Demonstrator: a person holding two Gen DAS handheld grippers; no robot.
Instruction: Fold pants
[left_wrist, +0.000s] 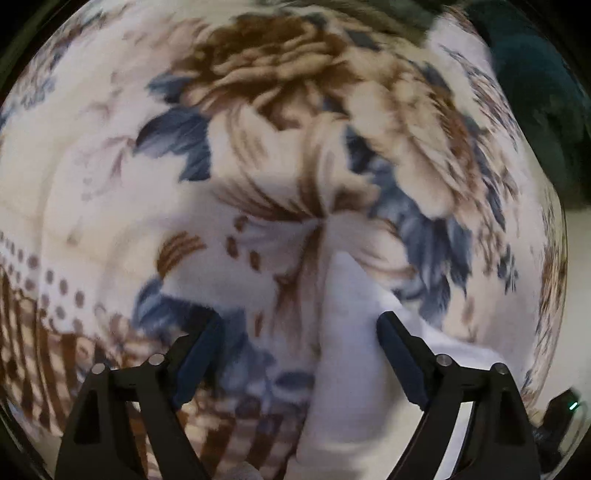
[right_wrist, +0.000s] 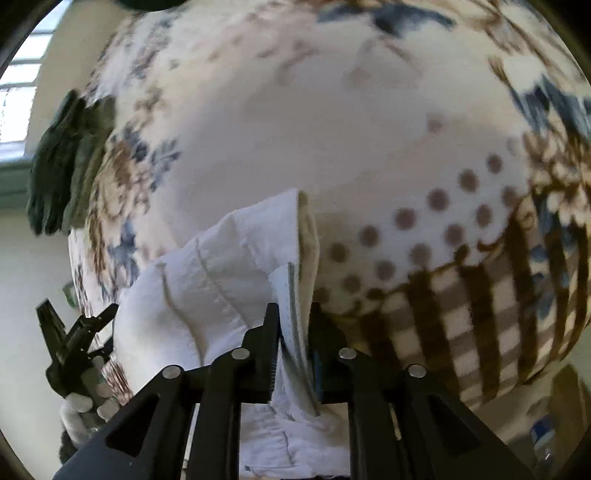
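Your right tongs (right_wrist: 295, 343) are clenched on a layered edge of the white pants (right_wrist: 207, 280), with several folds of cloth bunched between the jaws. The pants lie on the floral blanket (right_wrist: 332, 122), and from the right tongs the bulk of the fabric spreads away to their left and forward, its seams running roughly along the line of the fingers. Your left tongs (left_wrist: 299, 350) are released, jaws standing wide apart with nothing gripped. A ridge of the pants (left_wrist: 347, 332) runs up between them, closer to the right-hand finger (left_wrist: 399, 354), its long axis pointing ahead along the tongs.

In the right wrist view the left tongs (right_wrist: 79, 325) sit just beside the far edge of the pants, on the side opposite your right grip, so the garment lies between your two hands. By my reading, the left hand is the nearer one to the free edge and needs to close on it there.

A dark green garment (right_wrist: 66, 166) lies at the blanket's edge, well apart from the pants. Motion blur is heavy; no readable label or writing shows.
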